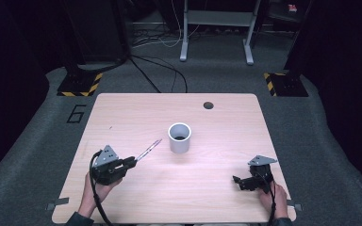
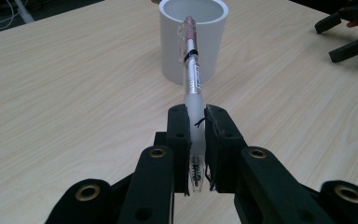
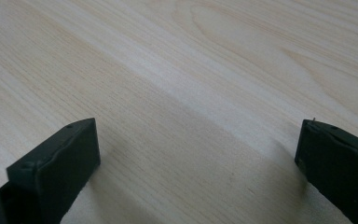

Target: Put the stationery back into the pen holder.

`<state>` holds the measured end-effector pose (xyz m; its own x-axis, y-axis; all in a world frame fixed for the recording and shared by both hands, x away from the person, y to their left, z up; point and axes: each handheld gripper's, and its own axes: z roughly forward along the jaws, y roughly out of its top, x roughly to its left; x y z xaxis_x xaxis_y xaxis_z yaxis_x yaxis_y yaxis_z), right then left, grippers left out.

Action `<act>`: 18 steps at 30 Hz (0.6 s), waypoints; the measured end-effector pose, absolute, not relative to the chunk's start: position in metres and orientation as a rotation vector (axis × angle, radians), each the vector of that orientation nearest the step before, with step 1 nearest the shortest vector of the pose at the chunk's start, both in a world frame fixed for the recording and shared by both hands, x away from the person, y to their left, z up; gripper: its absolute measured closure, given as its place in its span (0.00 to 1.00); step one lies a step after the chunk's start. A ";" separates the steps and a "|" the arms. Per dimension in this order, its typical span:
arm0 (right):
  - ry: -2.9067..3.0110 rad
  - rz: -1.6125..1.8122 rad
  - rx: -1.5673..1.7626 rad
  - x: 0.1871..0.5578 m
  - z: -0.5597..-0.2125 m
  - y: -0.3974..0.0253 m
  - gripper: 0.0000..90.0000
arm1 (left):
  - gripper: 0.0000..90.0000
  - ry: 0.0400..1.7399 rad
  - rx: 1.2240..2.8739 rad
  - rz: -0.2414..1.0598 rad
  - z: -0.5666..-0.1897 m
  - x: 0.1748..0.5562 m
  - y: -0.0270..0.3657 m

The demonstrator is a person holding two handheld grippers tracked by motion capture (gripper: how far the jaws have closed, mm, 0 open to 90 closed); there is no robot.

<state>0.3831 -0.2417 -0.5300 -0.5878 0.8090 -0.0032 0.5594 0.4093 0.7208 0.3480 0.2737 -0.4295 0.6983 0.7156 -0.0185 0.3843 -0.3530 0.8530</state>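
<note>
Up close, left tongs point(image 2: 196, 140) pinching pen point(image 2: 192, 77) toward cup point(image 2: 209, 42), right tongs point(image 3: 196, 154) spread.

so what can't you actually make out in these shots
- Inside of the white cylindrical cup: left gripper view cuts its mouth at the top edge; in the high view it is dark and small.
- Print on the clear plastic pen: too blurred.
- Pen tip: sunk between the shut left tongs.

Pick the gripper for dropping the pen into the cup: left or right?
Left. The left gripper is shut on the pen, aimed at the cup. The right gripper is open, off to the side.
</note>
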 end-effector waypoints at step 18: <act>2.318 0.985 1.180 0.383 -0.530 -0.242 0.00 | 0.90 0.790 2.048 0.439 -0.393 0.374 0.268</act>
